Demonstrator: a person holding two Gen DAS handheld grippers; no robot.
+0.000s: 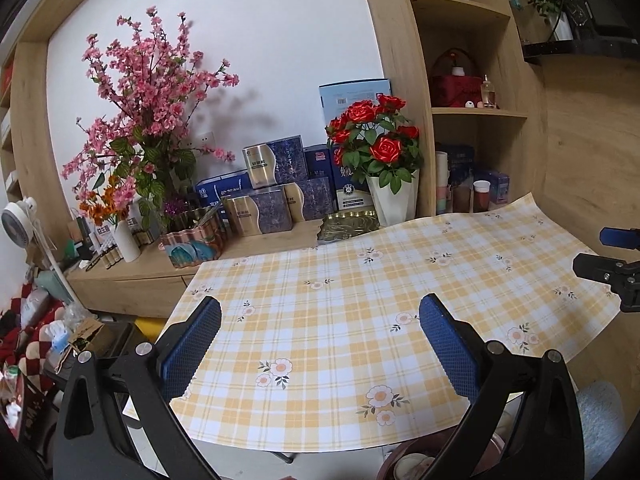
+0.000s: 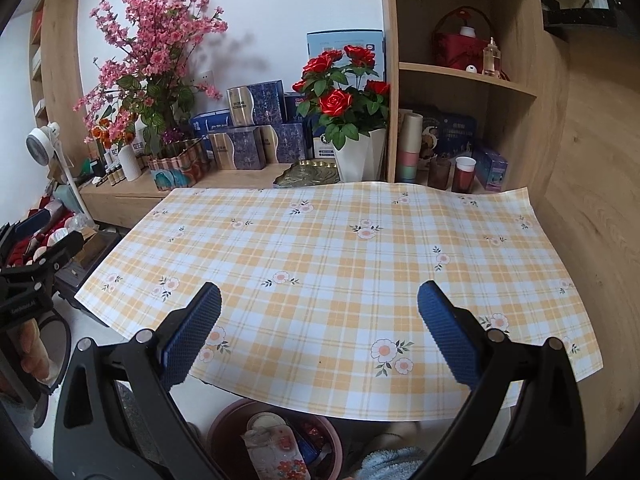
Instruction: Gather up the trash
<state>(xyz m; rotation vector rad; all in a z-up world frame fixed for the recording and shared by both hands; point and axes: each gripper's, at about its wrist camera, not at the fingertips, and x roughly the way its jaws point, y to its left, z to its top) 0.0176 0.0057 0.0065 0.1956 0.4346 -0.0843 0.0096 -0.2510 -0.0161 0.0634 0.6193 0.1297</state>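
while both grippers, left and right, gaped wide and empty over the tablecloth, i judged the bin trash finished.

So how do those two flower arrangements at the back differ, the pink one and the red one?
The pink blossom arrangement is tall and sprawling, with many tiny flowers on thin branches; the red rose arrangement is short and compact, with a few large blooms. The roses stand in an angular white pot, while the pink blossoms' base is hidden behind a patterned container. The pink one stands left, the roses right. Both sit on the wooden counter behind the checked tablecloth.
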